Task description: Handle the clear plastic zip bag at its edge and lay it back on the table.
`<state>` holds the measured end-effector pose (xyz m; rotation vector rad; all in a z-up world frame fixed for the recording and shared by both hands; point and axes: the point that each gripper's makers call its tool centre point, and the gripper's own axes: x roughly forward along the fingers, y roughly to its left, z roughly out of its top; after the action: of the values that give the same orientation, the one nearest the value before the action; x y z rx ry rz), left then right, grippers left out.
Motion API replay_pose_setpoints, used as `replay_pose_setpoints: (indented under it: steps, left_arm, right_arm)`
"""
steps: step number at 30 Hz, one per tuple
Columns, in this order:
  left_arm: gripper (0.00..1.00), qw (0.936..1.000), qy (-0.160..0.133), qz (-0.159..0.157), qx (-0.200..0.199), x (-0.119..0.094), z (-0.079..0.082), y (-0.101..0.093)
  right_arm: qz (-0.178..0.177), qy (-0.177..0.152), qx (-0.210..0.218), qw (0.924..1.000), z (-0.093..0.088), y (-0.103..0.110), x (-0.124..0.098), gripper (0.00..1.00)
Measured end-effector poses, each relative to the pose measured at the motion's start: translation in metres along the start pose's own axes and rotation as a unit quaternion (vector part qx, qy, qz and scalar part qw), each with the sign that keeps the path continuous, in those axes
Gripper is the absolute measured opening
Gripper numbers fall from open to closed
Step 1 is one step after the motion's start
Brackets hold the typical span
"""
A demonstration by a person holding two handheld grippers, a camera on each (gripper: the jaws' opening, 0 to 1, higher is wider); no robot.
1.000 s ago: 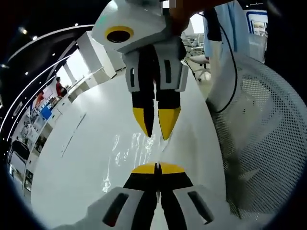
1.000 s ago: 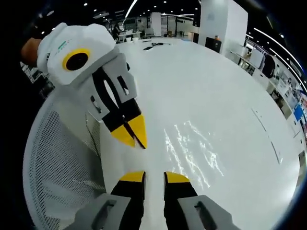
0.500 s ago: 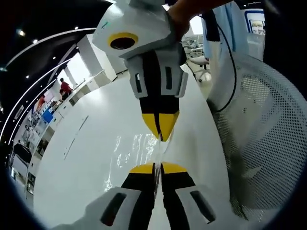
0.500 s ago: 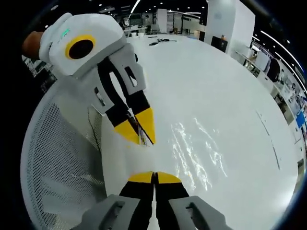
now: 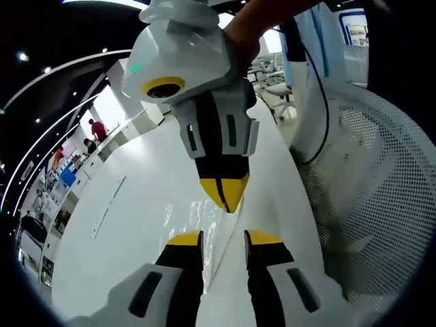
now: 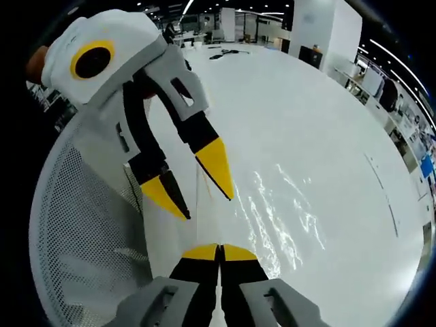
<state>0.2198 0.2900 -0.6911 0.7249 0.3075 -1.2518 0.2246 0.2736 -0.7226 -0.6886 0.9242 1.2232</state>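
Right hand-held gripper (image 6: 219, 253) pinching zip bag (image 6: 272, 211) edge; left hand-held gripper (image 5: 223, 238) spread.

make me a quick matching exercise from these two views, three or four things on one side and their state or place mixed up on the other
Things:
1. left gripper
2. right gripper
3. clear zip bag
4. mesh chair

States or places:
A. flat and glinting on the white table
B. jaws spread apart
C. beside the table's edge
D. jaws closed together at the bag's edge

Pairs: 1-B, 2-D, 3-A, 4-C
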Motion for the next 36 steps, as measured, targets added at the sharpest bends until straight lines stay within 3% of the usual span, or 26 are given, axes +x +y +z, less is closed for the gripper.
replay_pose_setpoints:
  steps: [9, 30, 36]
  left_arm:
    - [0.1, 0.9997, -0.015, -0.002, 0.019, -0.002, 0.009, 0.0]
    - [0.06, 0.9985, -0.015, -0.007, 0.052, 0.0, 0.012, -0.002]
    - [0.07, 0.9983, -0.001, -0.02, 0.055, 0.003, 0.004, -0.007]
  right_arm:
    - [-0.001, 0.003, 0.013, 0.9999, 0.0, 0.0, -0.002, 0.0]
    - [-0.011, 0.007, -0.003, 0.9999, 0.0, -0.007, -0.008, 0.0]
    - [-0.009, 0.005, -0.002, 0.9999, 0.001, -0.008, -0.01, 0.0]
